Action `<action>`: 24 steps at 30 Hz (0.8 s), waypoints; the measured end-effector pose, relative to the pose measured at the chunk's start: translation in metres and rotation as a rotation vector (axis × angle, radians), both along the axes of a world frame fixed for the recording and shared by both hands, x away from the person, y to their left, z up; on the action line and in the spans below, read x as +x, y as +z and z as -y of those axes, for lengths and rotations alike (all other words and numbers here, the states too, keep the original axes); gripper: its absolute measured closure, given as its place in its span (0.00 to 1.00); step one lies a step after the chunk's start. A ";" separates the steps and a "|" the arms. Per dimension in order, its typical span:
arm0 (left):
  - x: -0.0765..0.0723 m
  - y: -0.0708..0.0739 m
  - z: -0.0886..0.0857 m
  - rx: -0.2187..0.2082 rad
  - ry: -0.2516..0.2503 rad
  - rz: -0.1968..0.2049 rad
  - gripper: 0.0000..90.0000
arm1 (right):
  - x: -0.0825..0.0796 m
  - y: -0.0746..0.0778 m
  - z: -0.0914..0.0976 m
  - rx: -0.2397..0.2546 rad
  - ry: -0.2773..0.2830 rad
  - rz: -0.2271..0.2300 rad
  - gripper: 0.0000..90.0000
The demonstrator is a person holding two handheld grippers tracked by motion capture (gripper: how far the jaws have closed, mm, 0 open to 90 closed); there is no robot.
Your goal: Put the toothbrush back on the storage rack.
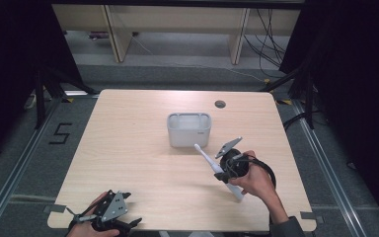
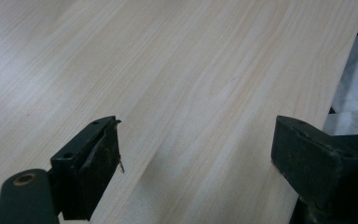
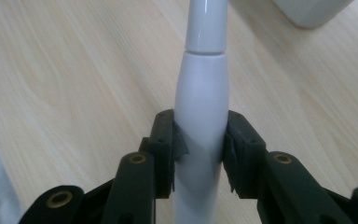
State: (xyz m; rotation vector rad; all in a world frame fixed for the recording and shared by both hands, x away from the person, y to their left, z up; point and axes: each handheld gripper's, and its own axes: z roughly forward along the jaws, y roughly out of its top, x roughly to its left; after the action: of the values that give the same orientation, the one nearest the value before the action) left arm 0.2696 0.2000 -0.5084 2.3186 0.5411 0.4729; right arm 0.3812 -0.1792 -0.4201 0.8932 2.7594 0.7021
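Observation:
My right gripper (image 1: 225,176) is shut on a white electric toothbrush (image 1: 212,163) and holds it slanted over the table, brush head up and to the left, near the lower right corner of a white rectangular bin (image 1: 189,129). Seen from the right gripper view, the toothbrush (image 3: 201,98) has its thick handle clamped between both black pads, my right gripper (image 3: 200,149) closed around it. My left gripper (image 1: 121,223) rests at the table's front left edge. In its own view the left gripper (image 2: 196,144) stands wide open over bare wood, nothing between the jaws.
The light wooden table (image 1: 128,148) has a round cable hole (image 1: 220,104) at the back right. Dark curtains flank both sides; shelving legs and cables stand on the floor beyond the far edge.

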 end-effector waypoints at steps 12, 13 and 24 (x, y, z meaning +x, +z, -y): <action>0.000 0.000 0.000 0.000 0.000 0.001 0.16 | 0.000 0.028 0.018 0.227 -0.052 0.170 0.74; 0.000 0.000 0.000 0.000 0.000 0.001 0.16 | 0.000 0.028 0.018 0.227 -0.052 0.170 0.74; 0.000 0.000 0.000 -0.005 0.007 0.001 0.16 | 0.015 0.036 0.030 0.354 -0.100 0.275 0.74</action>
State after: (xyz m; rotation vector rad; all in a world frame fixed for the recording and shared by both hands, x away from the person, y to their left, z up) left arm 0.2693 0.2002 -0.5082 2.3124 0.5493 0.4749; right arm 0.3960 -0.2095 -0.3842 0.9081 2.3718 1.2180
